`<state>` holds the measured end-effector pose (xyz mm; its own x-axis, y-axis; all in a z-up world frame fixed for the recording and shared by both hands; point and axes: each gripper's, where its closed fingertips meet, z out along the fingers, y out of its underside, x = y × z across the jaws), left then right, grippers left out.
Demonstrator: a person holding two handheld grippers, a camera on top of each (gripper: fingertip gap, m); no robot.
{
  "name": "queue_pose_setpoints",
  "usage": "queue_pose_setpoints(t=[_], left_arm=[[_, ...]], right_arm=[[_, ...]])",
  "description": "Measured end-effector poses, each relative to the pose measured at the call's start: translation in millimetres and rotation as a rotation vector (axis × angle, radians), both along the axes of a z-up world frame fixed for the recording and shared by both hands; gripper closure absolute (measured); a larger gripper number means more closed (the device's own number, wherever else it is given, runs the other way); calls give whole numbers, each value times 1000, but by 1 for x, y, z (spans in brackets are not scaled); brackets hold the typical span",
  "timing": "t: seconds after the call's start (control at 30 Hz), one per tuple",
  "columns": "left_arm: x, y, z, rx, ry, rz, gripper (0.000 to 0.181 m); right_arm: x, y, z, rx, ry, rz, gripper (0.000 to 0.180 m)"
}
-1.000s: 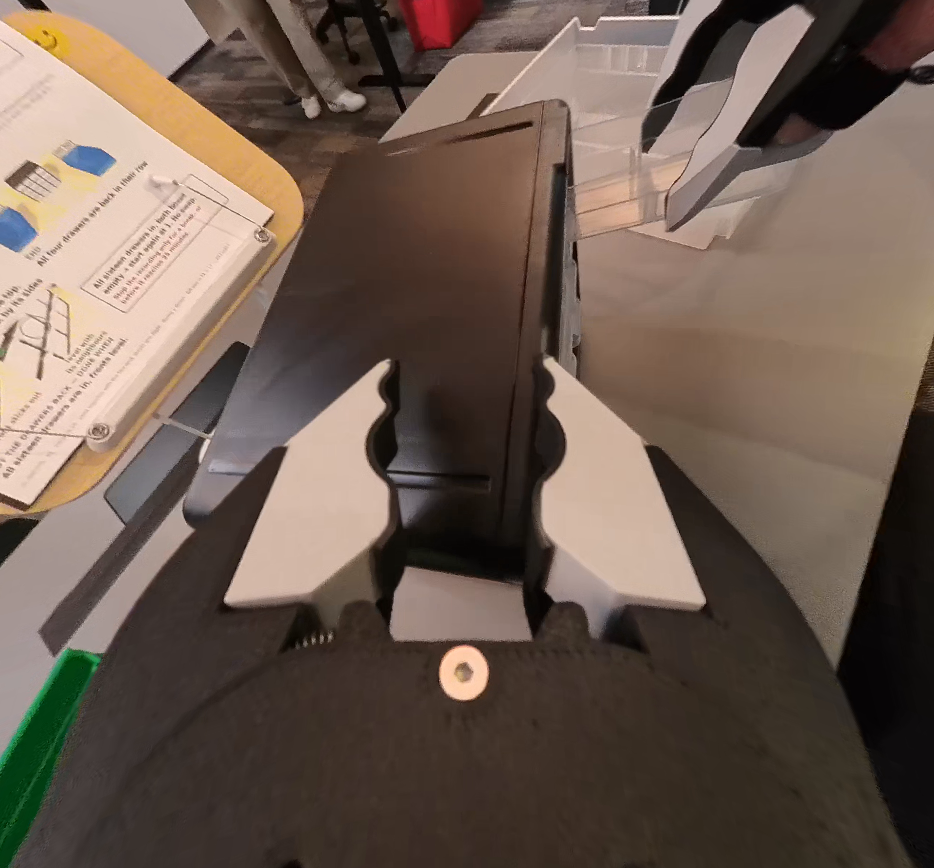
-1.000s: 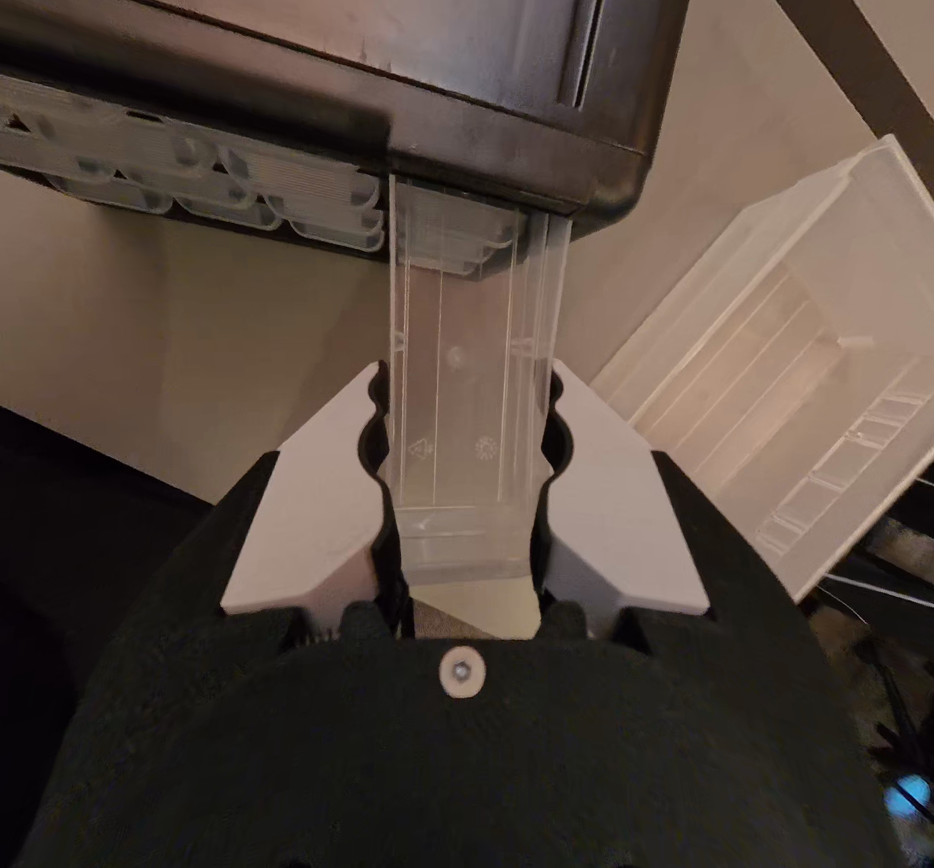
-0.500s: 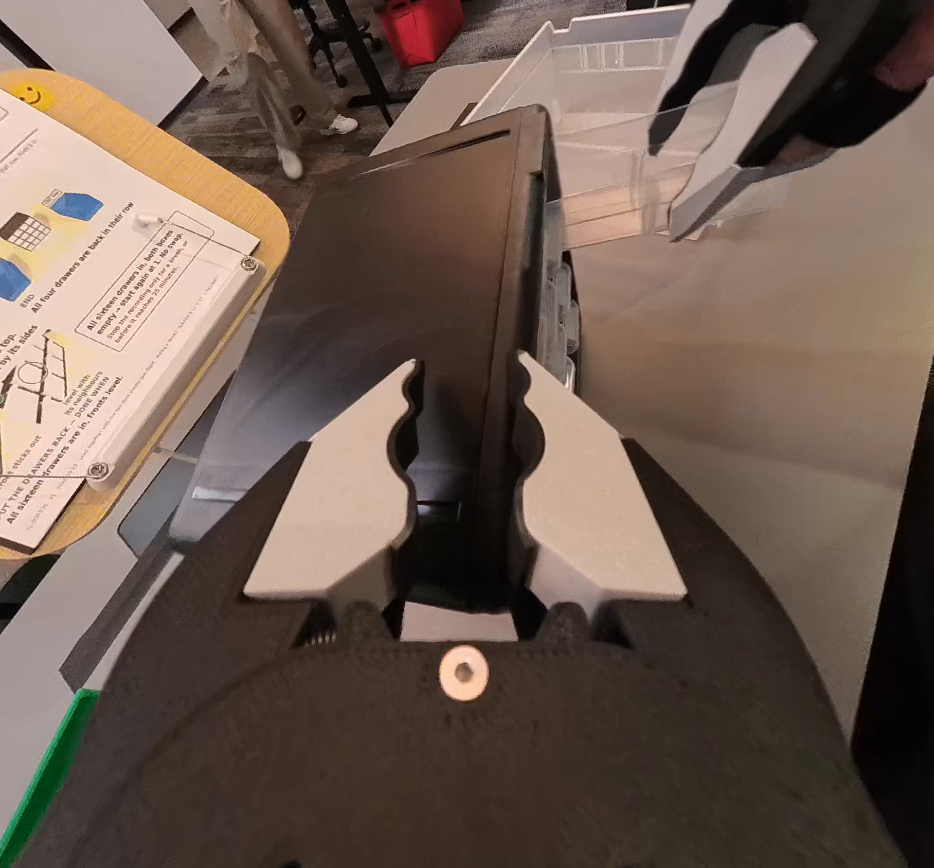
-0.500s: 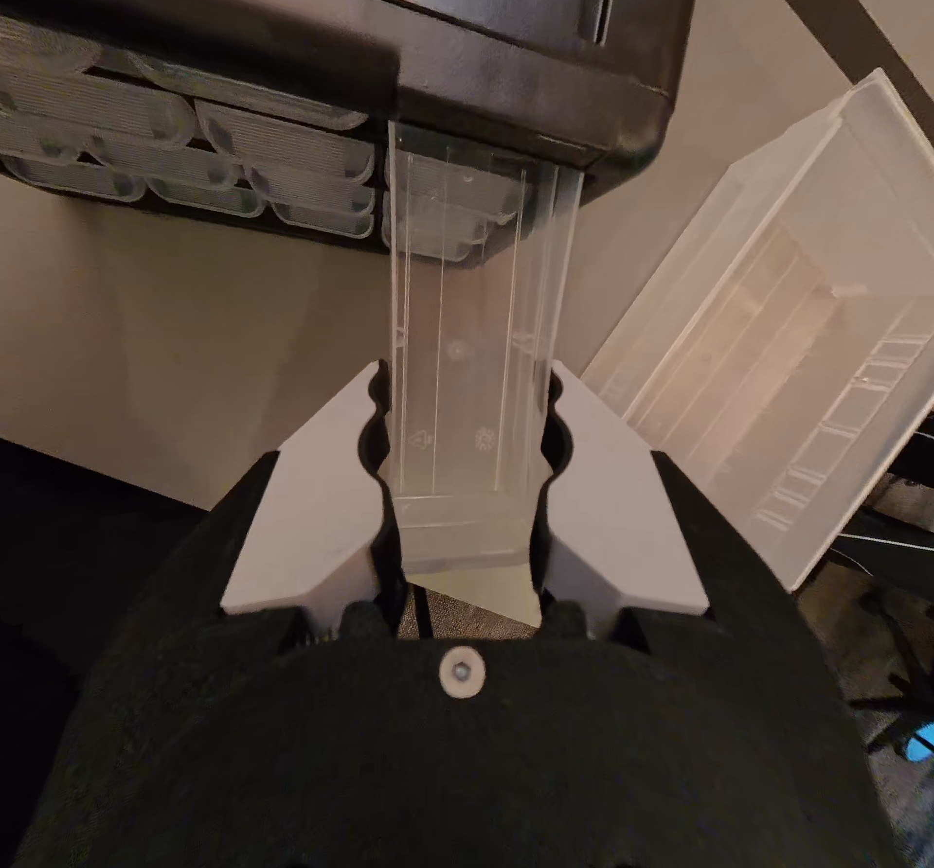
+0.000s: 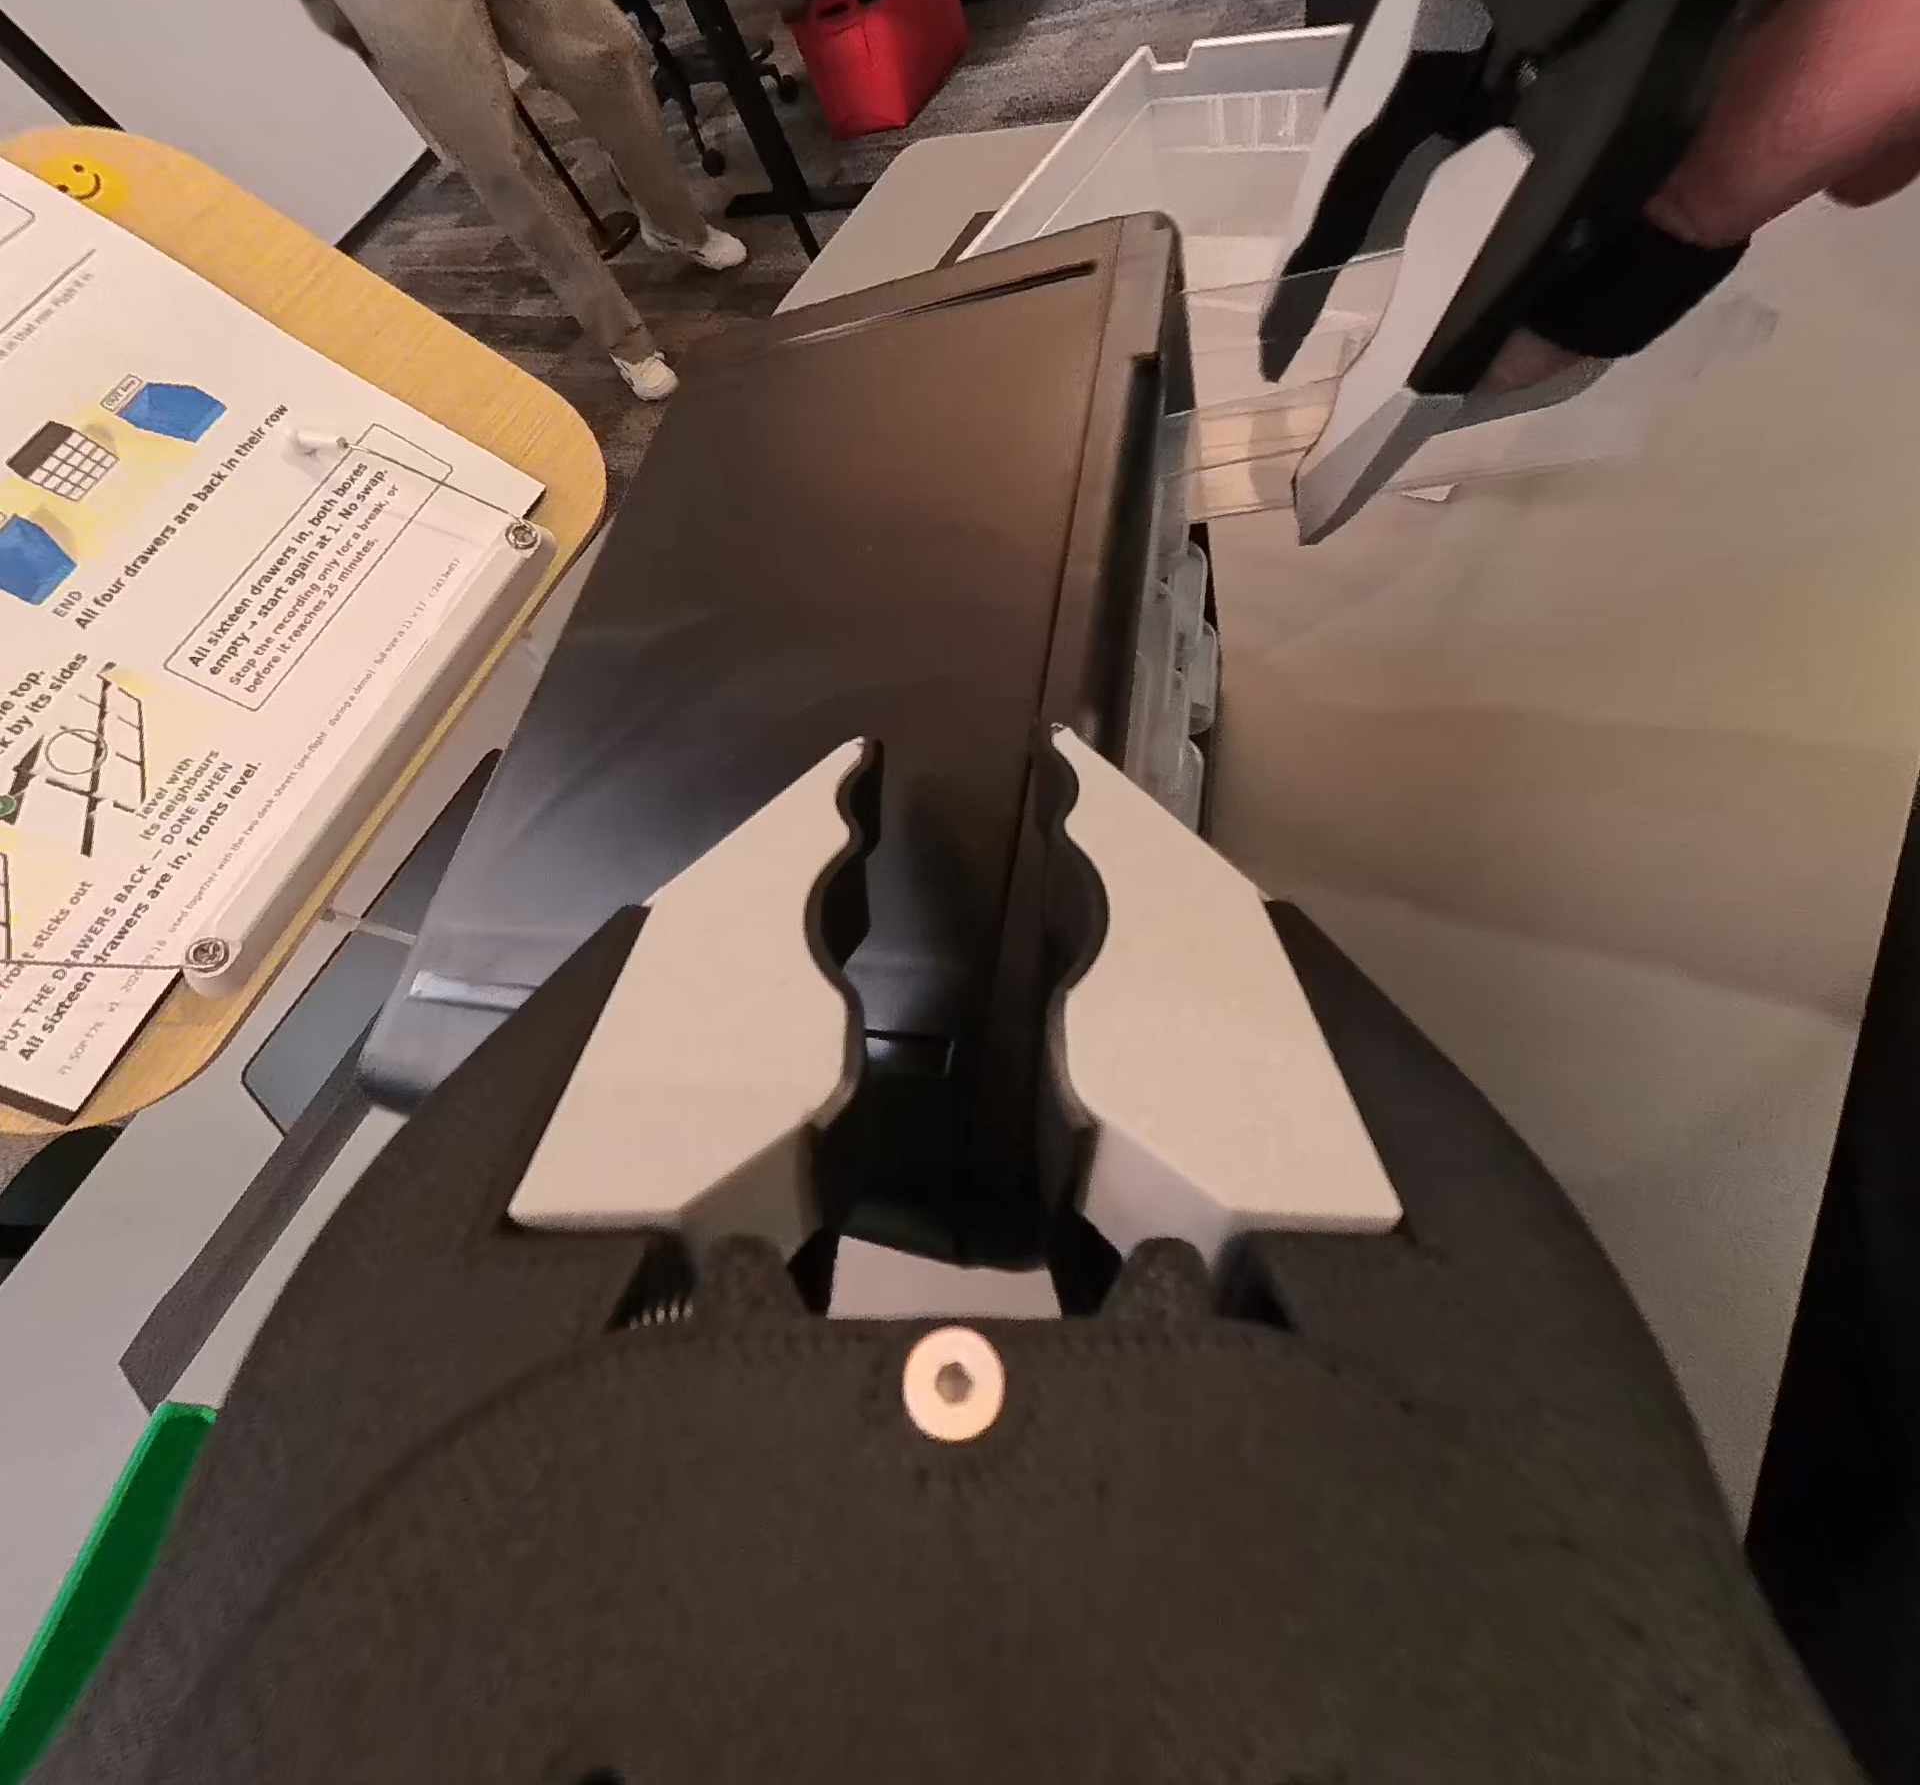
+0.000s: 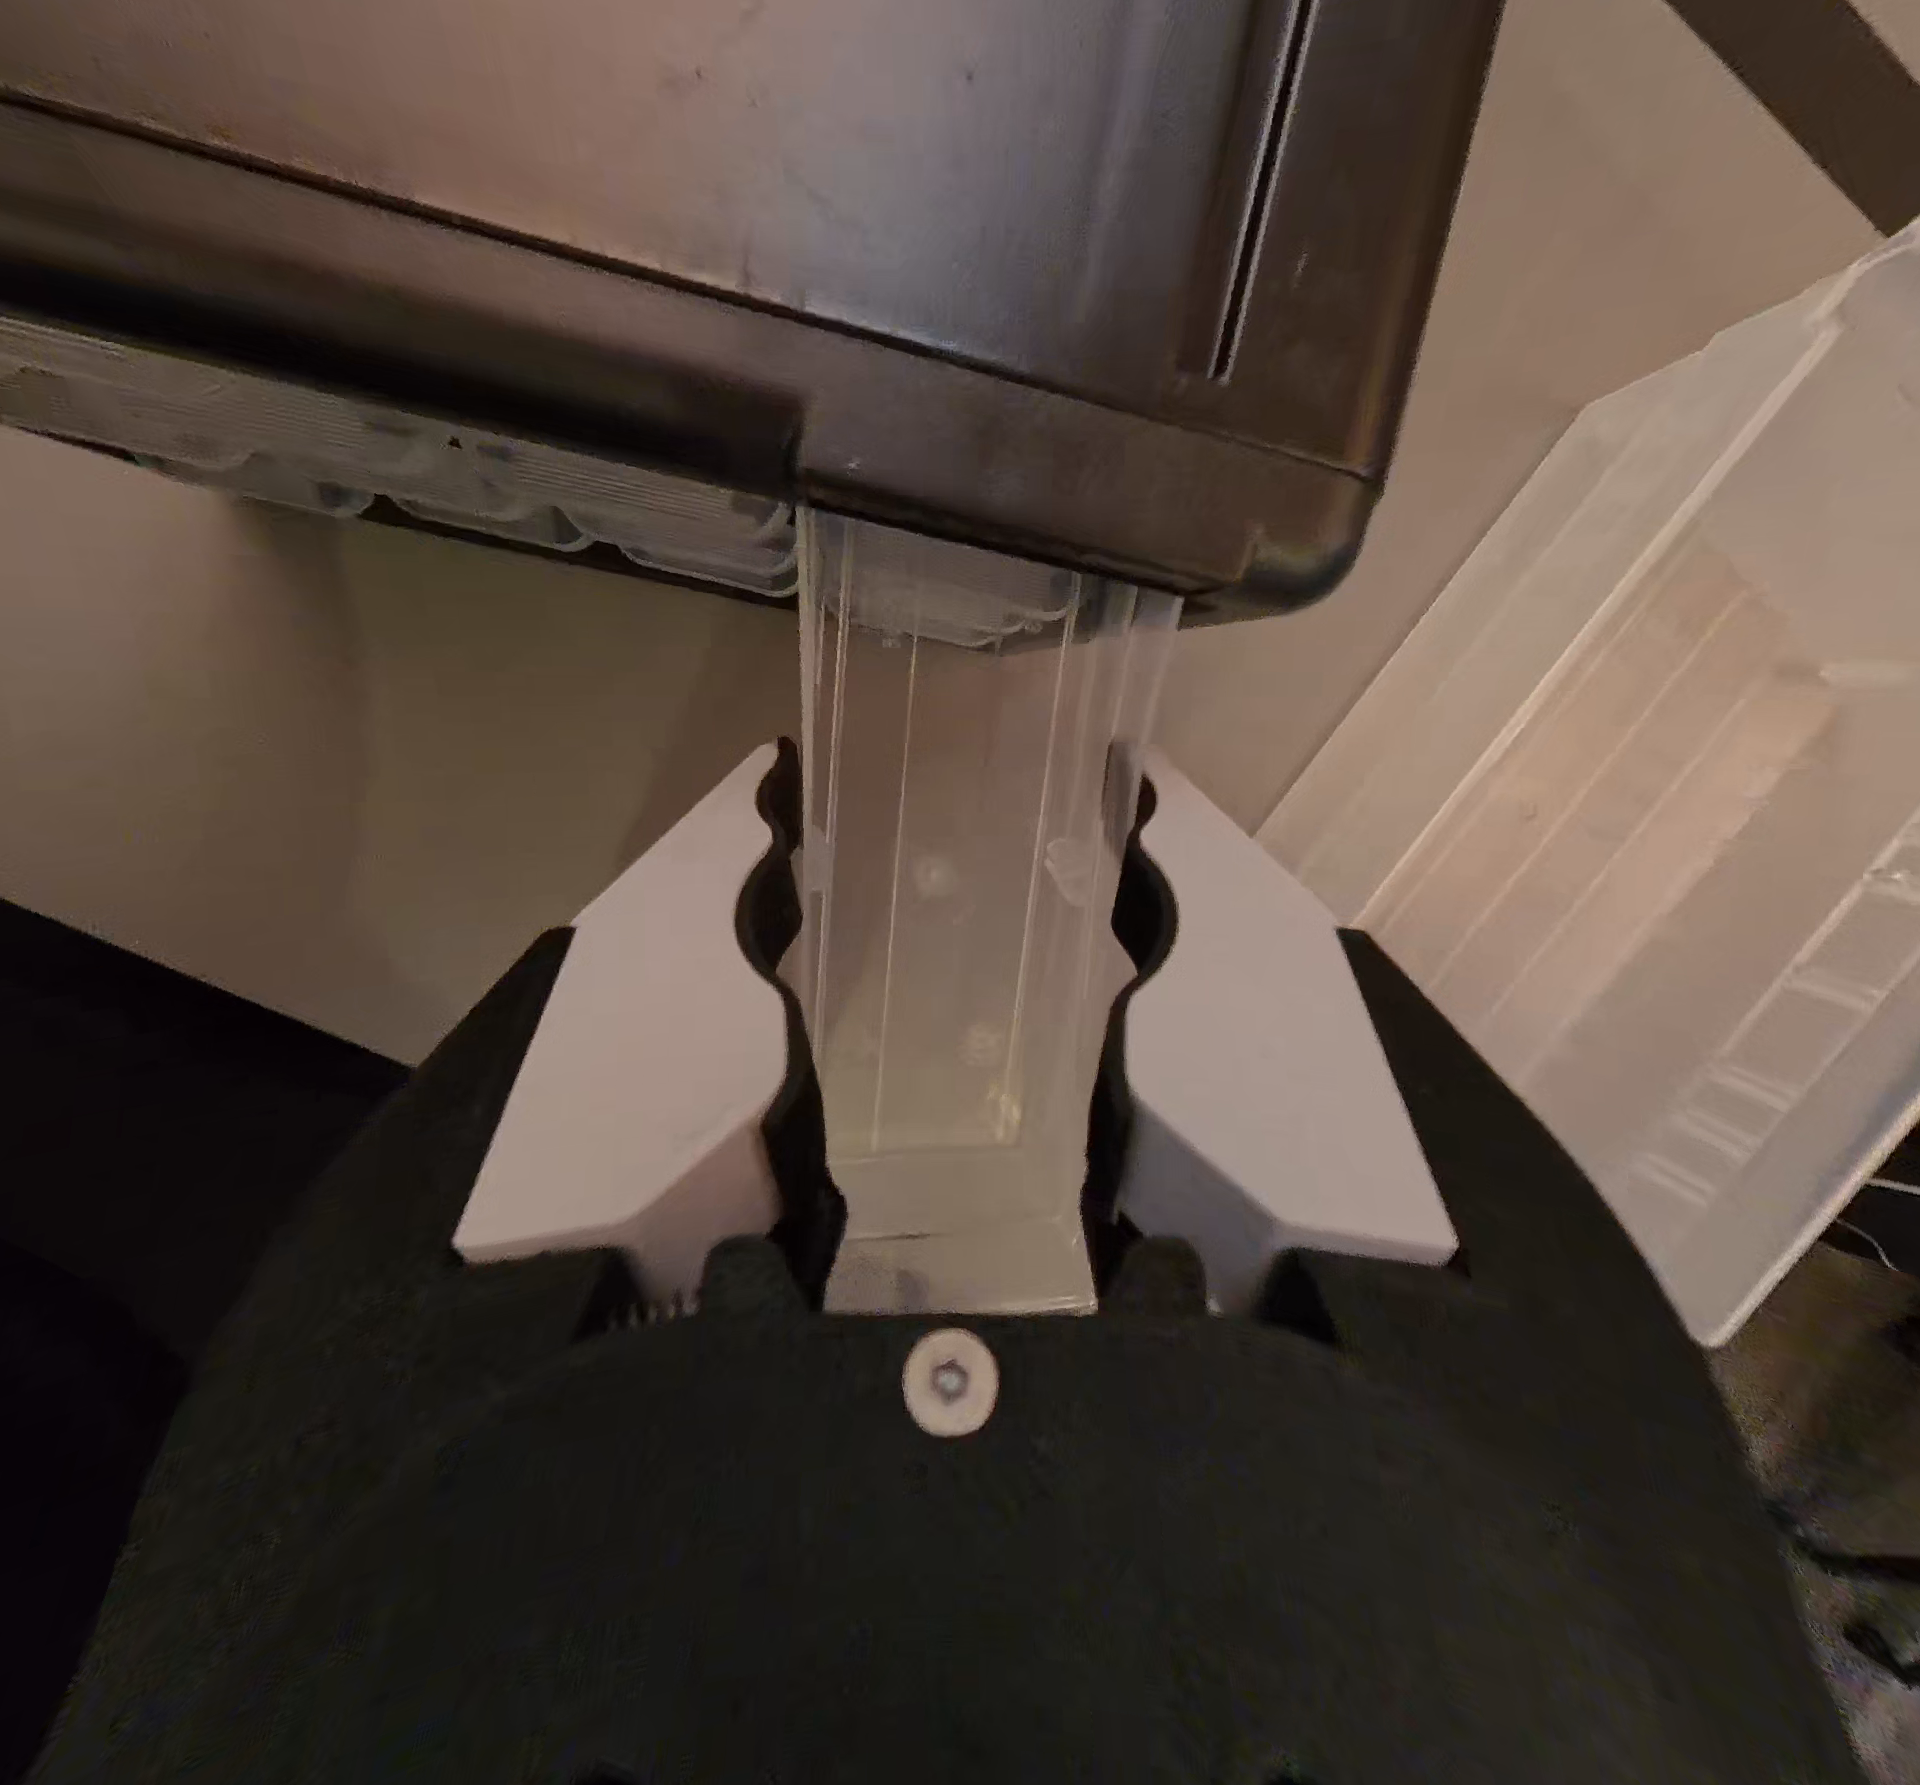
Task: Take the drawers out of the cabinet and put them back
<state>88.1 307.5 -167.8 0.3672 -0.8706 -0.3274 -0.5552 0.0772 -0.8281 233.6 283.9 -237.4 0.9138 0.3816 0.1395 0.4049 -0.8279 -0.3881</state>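
A black cabinet [image 5: 831,592] lies along the table, its drawer fronts facing right. My right gripper [image 6: 961,753] is shut on a clear plastic drawer [image 6: 945,852]. The drawer sticks partway out of the top slot at the cabinet's [image 6: 831,177] far end. The left wrist view shows this gripper [image 5: 1299,447] gripping the drawer [image 5: 1236,457] by its sides. My left gripper [image 5: 958,738] is over the near end of the cabinet top. Its jaws stand narrowly apart beside the front edge, clamped on nothing I can see. Other clear drawers [image 5: 1179,655] sit in their slots [image 6: 468,478].
A white plastic bin [image 5: 1091,135] stands just beyond the cabinet and shows at right in the right wrist view [image 6: 1610,800]. An instruction sheet on a wooden board [image 5: 208,592] lies left. A person's legs [image 5: 499,73] and a red bag [image 5: 883,42] are behind. Bare table [image 5: 1507,800] lies right.
My right gripper has moved closer to the cabinet, and the drawer is further into its slot. My left gripper's jaws have narrowed and shifted slightly over the cabinet top.
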Motion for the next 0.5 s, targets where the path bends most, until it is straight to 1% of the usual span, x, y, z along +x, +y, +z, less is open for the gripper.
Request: queue_pose_setpoints(t=[0.13, 0.23, 0.33, 0.4, 0.5], left_arm=[[0, 1, 0, 4, -2, 5, 152], [0, 1, 0, 6, -5, 9, 151], [0, 1, 0, 14, -6, 13, 151], [0, 2, 1, 15, -7, 13, 151], [0, 1, 1, 20, -7, 13, 151]], right_arm=[[2, -11, 5, -86, -76, 5, 122], [4, -16, 8, -171, -93, 24, 122], [-1, -18, 4, -153, -27, 14, 122], [-7, -32, -8, -162, 31, 29, 122], [0, -52, -15, -147, 42, 63, 122]])
